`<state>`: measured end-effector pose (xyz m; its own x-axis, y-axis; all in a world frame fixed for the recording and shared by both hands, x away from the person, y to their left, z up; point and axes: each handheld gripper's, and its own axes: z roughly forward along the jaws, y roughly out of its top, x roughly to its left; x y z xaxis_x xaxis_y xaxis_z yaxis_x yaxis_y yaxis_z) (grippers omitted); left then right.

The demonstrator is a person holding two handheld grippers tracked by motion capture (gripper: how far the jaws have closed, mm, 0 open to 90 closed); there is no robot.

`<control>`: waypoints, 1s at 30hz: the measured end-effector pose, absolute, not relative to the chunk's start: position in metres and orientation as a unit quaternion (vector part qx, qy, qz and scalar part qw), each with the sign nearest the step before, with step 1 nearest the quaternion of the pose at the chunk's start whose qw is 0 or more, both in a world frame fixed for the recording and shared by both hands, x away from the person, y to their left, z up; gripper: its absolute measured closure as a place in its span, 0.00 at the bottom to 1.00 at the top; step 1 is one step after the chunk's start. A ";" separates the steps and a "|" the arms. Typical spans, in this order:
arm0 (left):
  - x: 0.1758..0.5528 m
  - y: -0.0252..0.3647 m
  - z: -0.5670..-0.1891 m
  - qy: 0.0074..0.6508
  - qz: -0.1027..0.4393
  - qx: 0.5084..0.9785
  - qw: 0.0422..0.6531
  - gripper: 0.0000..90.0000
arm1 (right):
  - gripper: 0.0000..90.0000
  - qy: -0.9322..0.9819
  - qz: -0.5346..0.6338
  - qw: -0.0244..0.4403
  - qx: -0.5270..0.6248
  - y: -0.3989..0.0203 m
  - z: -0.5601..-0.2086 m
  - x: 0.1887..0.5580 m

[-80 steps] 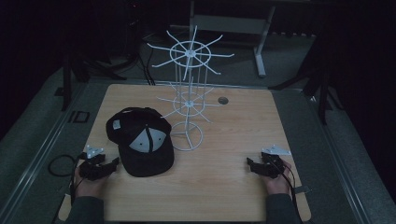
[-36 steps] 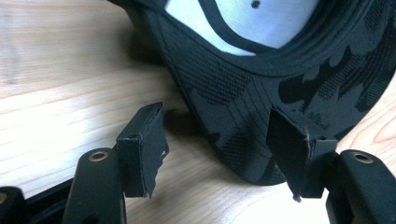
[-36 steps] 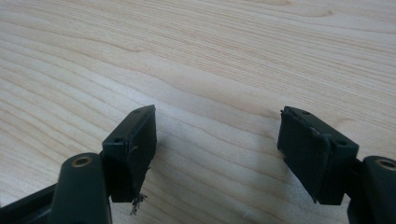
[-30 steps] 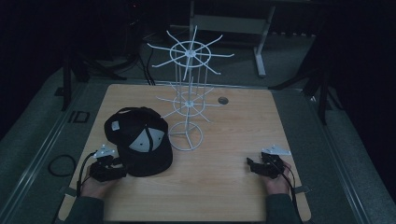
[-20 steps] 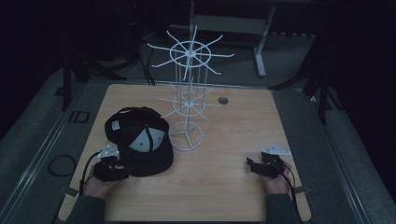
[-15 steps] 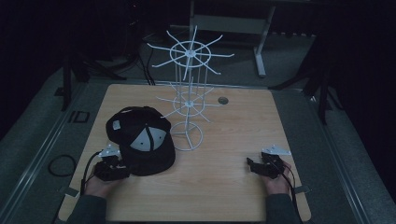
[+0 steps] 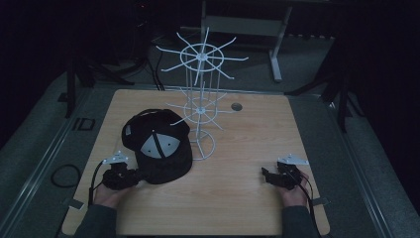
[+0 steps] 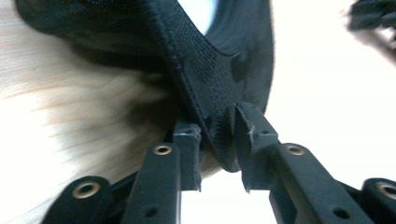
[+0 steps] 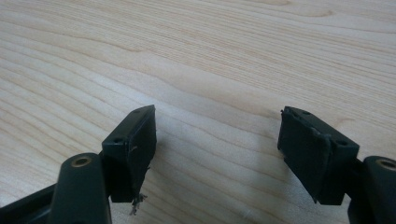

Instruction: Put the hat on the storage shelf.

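A black cap (image 7: 157, 146) with a pale inner lining lies upside down on the wooden table (image 7: 237, 134), left of a white wire rack (image 7: 200, 99). My left gripper (image 7: 130, 178) sits at the cap's near-left edge. In the left gripper view its jaws are closed on the cap's black brim (image 8: 210, 88), with the fabric pinched at my left gripper (image 8: 218, 140). My right gripper (image 7: 270, 177) rests low over bare wood near the table's front right. In the right gripper view my right gripper (image 9: 217, 140) stands open, nothing between the jaws.
The white wire rack has spokes spreading wide at two levels over the table's middle. A small round dark hole (image 7: 236, 106) marks the tabletop behind it. Dark floor, cables and stands surround the table.
My left gripper has slid right, from the table's left front up to the cap's edge, and closed on the brim. The right gripper has stayed in place.
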<state>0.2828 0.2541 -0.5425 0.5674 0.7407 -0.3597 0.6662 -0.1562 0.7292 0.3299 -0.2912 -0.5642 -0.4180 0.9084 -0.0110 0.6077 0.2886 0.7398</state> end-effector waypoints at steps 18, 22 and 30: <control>0.276 0.252 -0.517 0.467 0.119 0.747 0.458 0.96 | 0.31 0.772 0.337 0.222 0.492 -0.291 -0.564 0.330; 0.278 0.250 -0.511 0.475 0.137 0.746 0.447 0.96 | 0.31 0.771 0.338 0.222 0.492 -0.291 -0.564 0.330; 0.275 0.256 -0.510 0.484 0.148 0.737 0.448 0.96 | 0.31 0.772 0.338 0.223 0.491 -0.291 -0.564 0.330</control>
<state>0.2754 0.2557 -0.5101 0.4869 0.8462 -0.2164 0.5817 -0.1294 0.8030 0.3299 -0.2912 -0.5642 -0.4188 0.9080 -0.0119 0.6071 0.2898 0.7399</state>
